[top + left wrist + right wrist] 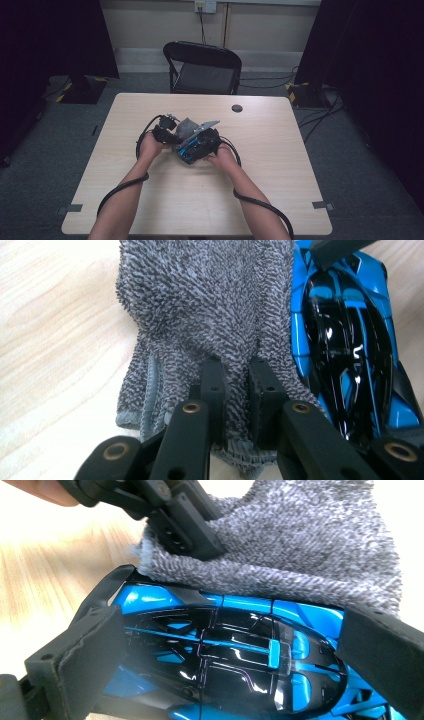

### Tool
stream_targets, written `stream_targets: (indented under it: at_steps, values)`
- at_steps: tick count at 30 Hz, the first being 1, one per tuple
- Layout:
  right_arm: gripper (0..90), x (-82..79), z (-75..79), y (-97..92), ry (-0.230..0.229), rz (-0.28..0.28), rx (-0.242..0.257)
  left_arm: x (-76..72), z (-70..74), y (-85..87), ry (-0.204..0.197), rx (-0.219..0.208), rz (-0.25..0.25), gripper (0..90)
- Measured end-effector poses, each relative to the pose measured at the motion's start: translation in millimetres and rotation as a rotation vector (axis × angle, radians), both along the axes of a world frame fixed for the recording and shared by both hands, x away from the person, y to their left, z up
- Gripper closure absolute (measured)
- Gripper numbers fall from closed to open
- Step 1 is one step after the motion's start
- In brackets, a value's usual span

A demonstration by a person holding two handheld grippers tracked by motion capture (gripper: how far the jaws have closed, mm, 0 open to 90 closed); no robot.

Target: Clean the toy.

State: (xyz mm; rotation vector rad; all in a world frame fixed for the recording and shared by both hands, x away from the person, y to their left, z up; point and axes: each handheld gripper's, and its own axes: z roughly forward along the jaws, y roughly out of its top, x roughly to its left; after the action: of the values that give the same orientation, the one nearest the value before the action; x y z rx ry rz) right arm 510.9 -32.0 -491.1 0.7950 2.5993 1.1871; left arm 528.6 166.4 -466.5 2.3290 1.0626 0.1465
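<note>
A blue and black toy car (pixel 225 655) lies in the middle of the table, with a grey terry cloth (pixel 200 300) draped against its side. My left gripper (pixel 239 375) is shut on a fold of the cloth, its jaws pinching the fabric next to the car (pixel 350 350). My right gripper (pixel 230 650) is shut on the car, one pad (pixel 85 655) at each end of the body. In the high view both grippers meet over the car (pixel 192 150), the left gripper (pixel 167 131) to its left beside the cloth (pixel 186 127), the right gripper (pixel 202 142) on it.
The pale wooden table (pixel 150 200) has a small dark round disc (pixel 237 108) near its far edge. A black folding chair (pixel 202 67) stands beyond the table. Black cables trail from both grippers along the forearms. Dark curtains hang at both sides.
</note>
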Motion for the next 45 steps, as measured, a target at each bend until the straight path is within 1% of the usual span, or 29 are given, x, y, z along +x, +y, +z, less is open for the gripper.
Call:
stream_targets:
  at_steps: [15,23,26,31,36,39,42,45]
  values:
    - [0.0,0.3,0.8,0.6,0.006,0.002,-0.007,-16.7,1.1,14.5,0.007,-0.002,-0.004,79.8]
    - [0.0,0.2,0.8,0.7,0.007,0.001,-0.006,-28.1,-0.3,26.4,0.013,-0.024,-0.002,79.8]
    - [0.0,0.3,0.9,0.8,0.008,0.001,-0.007,-33.4,-0.1,30.1,0.013,-0.023,-0.006,79.8]
    - [0.0,0.6,0.7,0.4,0.005,0.003,-0.006,-42.7,-0.9,36.6,0.016,-0.035,-0.007,79.7]
    - [0.0,0.6,1.0,1.0,0.009,0.002,-0.01,-51.9,1.0,42.5,0.019,-0.02,-0.022,79.7]
    - [0.0,0.5,1.0,1.0,0.008,0.001,-0.008,-57.7,1.3,48.1,0.017,-0.02,-0.021,79.7]
    - [0.0,0.3,1.0,1.0,0.009,-0.001,-0.008,-64.3,0.8,54.4,0.019,-0.03,-0.013,79.7]
    - [0.0,0.5,1.3,1.4,0.013,0.0,-0.011,-71.1,0.9,60.9,0.019,-0.03,-0.018,79.7]
